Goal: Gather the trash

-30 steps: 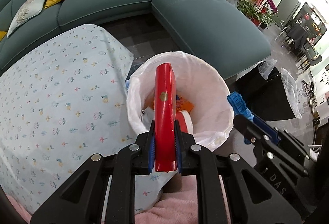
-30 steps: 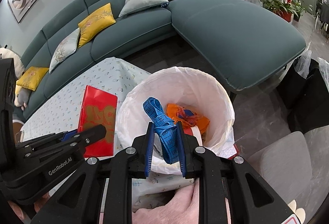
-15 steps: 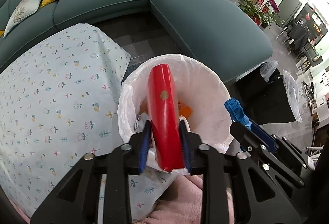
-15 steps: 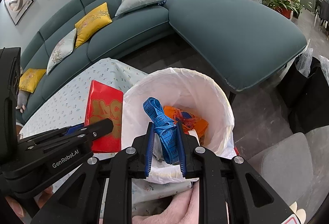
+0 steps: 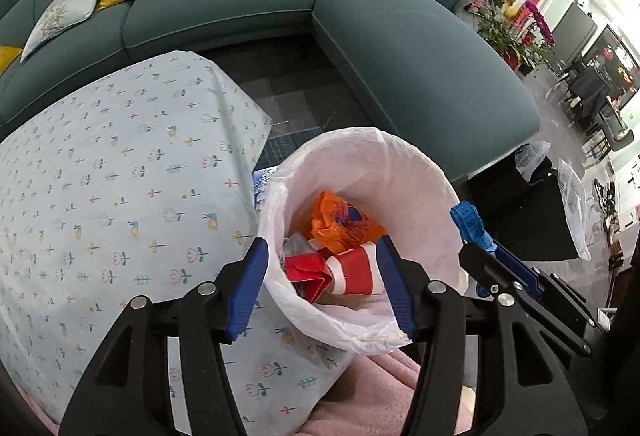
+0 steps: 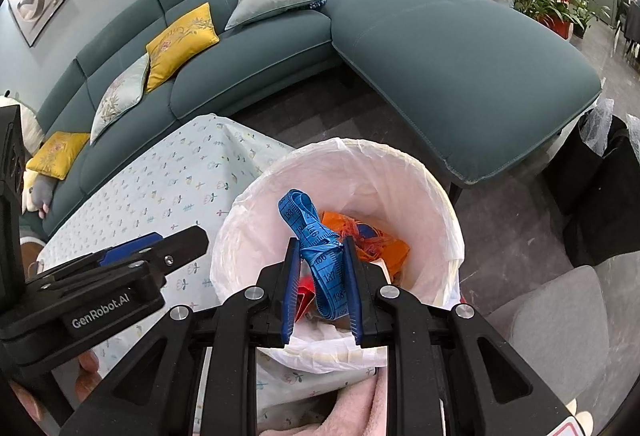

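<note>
Left tongs (image 5: 322,290) just let go, wide open and empty, red packet (image 5: 308,270) now in the bin (image 5: 420,171). Right tongs (image 6: 321,276) clamp the measuring tape (image 6: 316,236), probably next in.

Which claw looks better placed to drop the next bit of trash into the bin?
The right claw: it grips the blue tape measure directly above the white-lined bin. The left claw hangs open and holds nothing.

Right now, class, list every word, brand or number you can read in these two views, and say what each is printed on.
"GenRobot.AI": white lettering on the black body of the left gripper.
"136", "137", "138": black numerals on the blue measuring tape held between the right gripper jaws.
Other tape numerals: too blurred to read.
Red packaging in the white-lined bin: nothing legible.
</note>
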`<state>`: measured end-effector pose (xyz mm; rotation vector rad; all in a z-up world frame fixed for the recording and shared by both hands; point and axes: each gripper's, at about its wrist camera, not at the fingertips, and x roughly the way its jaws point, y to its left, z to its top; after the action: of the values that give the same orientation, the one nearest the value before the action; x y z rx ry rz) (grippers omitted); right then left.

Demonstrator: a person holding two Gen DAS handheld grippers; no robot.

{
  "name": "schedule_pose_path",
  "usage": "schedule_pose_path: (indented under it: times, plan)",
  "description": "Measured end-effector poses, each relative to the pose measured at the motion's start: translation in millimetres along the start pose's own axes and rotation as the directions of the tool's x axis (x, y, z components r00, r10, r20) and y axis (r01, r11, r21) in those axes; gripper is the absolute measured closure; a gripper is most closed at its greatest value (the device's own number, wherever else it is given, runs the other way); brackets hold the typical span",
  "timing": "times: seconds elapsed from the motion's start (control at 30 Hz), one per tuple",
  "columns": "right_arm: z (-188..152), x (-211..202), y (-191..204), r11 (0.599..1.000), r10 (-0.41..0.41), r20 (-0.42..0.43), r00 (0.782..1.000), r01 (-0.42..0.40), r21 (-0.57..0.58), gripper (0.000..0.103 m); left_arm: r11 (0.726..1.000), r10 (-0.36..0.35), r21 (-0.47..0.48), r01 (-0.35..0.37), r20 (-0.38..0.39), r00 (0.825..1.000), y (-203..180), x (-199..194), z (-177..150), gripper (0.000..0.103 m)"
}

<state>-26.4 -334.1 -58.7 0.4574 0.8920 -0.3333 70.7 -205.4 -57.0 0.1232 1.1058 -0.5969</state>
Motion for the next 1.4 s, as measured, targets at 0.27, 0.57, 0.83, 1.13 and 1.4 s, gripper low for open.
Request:
schedule_pose_path:
  times: [0.27,0.57,0.83,1.13,1.4]
  plan:
    - [4.2,8.0,12.2,1.0,0.007,-0.014,1.0,-0.007,-0.023,0.083,1.0,0.017,-0.016,-0.017,0.004,1.0,10.3,-2.6,-4.6,0.05]
    - [9.5,6.9,19.1,0.999,-0.001,-0.004,1.0,0.001,-0.036,0.075,0.999,0.039,-0.025,-0.039,0.013,0.999,20.1,-7.4,-6.2,0.049]
    - [10.8,-0.4,29.9,0.998,-0.006,0.013,1.0,0.007,-0.068,0.058,0.998,0.057,-0.04,-0.056,0.025,0.998,29.3,-12.7,-10.4,0.042]
    - [6.0,-10.6,36.2,0.993,-0.027,0.027,0.999,0.03,-0.113,0.045,0.996,0.084,-0.036,-0.083,0.033,0.996,34.5,-20.3,-17.7,0.04]
    - [-2.5,-20.8,41.4,0.987,-0.037,0.042,0.998,0.043,-0.152,0.034,0.994,0.104,-0.026,-0.103,0.036,0.994,36.8,-25.8,-27.6,0.04]
